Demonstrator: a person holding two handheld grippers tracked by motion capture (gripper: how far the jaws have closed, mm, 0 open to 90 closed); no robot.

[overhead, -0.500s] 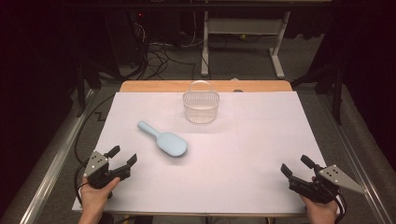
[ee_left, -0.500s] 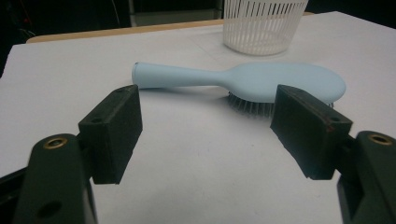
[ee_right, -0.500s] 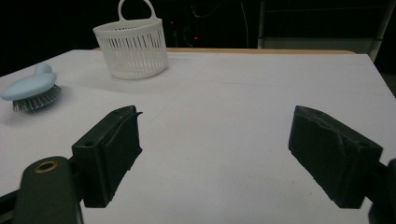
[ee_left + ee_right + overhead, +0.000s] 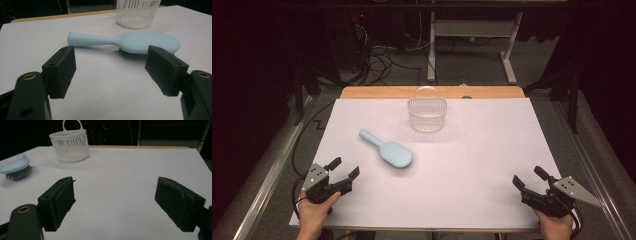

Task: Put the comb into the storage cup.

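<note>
Nothing has been picked up yet, as far as I can judge: the pale blue hairbrush (image 4: 387,150) lies bristles-down on the white sheet, a little left of the middle, its handle pointing away toward the far left, and the white slatted basket (image 4: 427,114) with its loop handle stands upright and looks empty, near the far edge and apart from the brush. The left gripper (image 4: 343,169) sits at the near-left corner with its jaws spread and nothing between them; from its own camera the brush (image 4: 130,42) lies just ahead, lined up across the gap, so I'd guess the reach for it is the step about to begin. The right gripper (image 4: 529,178) rests at the near-right corner, likewise spread and empty-handed, well away from both things. If the brush is meant for the basket, the whole job is still ahead: grasp, carry, drop in. The table (image 4: 492,165) is covered with a plain white sheet, with a strip of its wooden top (image 4: 377,93) showing along the far edge. Beyond it the room is dark, with grey carpet, a tangle of cables (image 4: 379,60) on the floor and the white legs of another desk frame (image 4: 507,55).
</note>
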